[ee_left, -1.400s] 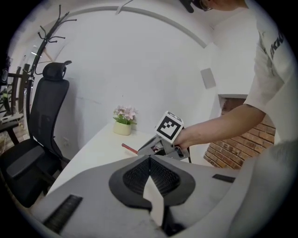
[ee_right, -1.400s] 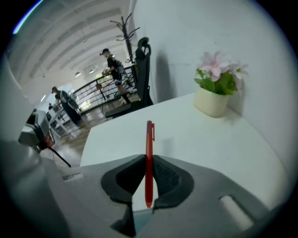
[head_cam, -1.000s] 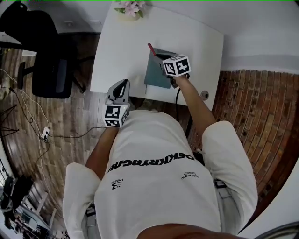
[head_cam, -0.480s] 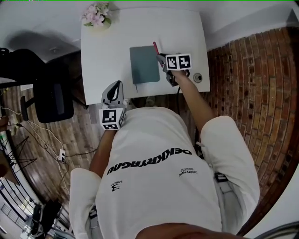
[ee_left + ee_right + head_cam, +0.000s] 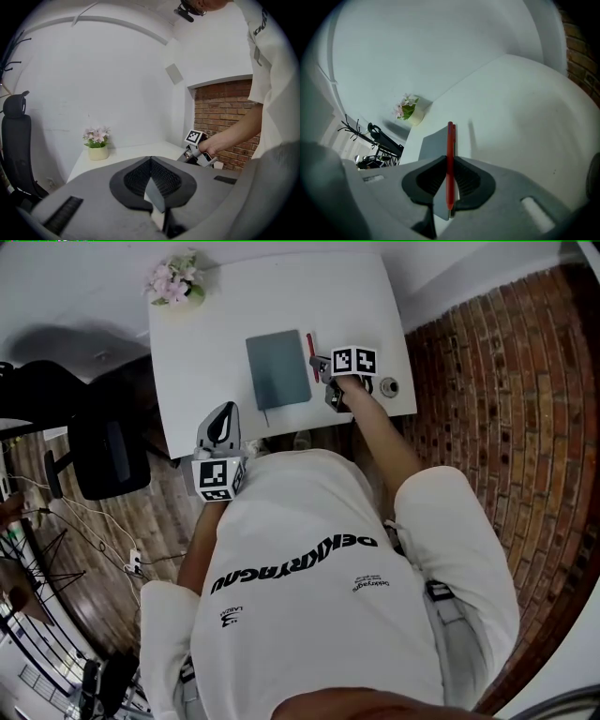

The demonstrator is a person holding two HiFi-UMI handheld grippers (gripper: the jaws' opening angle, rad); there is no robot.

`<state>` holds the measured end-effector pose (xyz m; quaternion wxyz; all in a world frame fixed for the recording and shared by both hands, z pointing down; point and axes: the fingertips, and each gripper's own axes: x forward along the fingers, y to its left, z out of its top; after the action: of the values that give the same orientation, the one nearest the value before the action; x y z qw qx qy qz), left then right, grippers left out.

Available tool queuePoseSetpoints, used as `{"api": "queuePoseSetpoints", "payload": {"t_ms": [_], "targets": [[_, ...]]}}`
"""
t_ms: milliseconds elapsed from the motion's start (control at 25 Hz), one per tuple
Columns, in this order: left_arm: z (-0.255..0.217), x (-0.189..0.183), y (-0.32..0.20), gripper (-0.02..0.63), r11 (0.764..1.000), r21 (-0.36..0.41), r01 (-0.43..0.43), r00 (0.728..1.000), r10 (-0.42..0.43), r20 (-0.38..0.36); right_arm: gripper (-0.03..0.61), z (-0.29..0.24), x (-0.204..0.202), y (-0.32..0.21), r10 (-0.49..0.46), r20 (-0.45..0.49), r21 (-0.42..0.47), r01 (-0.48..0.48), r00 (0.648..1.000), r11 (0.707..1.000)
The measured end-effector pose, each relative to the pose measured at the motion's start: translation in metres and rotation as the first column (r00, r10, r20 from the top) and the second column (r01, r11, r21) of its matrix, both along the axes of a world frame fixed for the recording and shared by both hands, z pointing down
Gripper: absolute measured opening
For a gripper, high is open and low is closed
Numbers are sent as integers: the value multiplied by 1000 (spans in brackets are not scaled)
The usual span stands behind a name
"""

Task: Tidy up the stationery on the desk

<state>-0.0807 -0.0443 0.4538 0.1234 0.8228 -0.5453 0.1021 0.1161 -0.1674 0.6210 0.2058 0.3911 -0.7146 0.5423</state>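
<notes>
A red pen (image 5: 450, 154) is clamped between the pads of my right gripper (image 5: 449, 159) and points away along the jaws. In the head view the pen (image 5: 311, 354) hangs just right of a grey notebook (image 5: 277, 369) that lies flat on the white desk (image 5: 216, 343). The right gripper (image 5: 325, 369) is over the desk near its front right edge. My left gripper (image 5: 224, 416) is at the desk's front left edge, its jaws shut with nothing between them (image 5: 151, 160). The left gripper view shows the right gripper's marker cube (image 5: 194, 137) across the desk.
A pot of pink flowers (image 5: 173, 282) stands at the desk's far left corner. A small round object (image 5: 388, 386) sits at the desk's right edge. A black office chair (image 5: 103, 442) is left of the desk, a brick wall (image 5: 469, 381) to the right.
The right gripper has carried the red pen from above the notebook's right side to just right of the notebook, rolling as it went. The left gripper has shifted slightly.
</notes>
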Motion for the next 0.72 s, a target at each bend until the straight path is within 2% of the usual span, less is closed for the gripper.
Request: {"api": "queuePoseSetpoints", "payload": {"t_ms": [320, 720], "targets": [[0, -2, -6, -2, 1000, -1, 2, 1000, -2, 3, 52, 28, -1, 5, 34, -59, -64, -38, 998, 997], [-2, -2, -15, -2, 1000, -7, 0, 1000, 0, -25, 52, 38, -5, 4, 28, -139, -71, -38, 990, 997]]}}
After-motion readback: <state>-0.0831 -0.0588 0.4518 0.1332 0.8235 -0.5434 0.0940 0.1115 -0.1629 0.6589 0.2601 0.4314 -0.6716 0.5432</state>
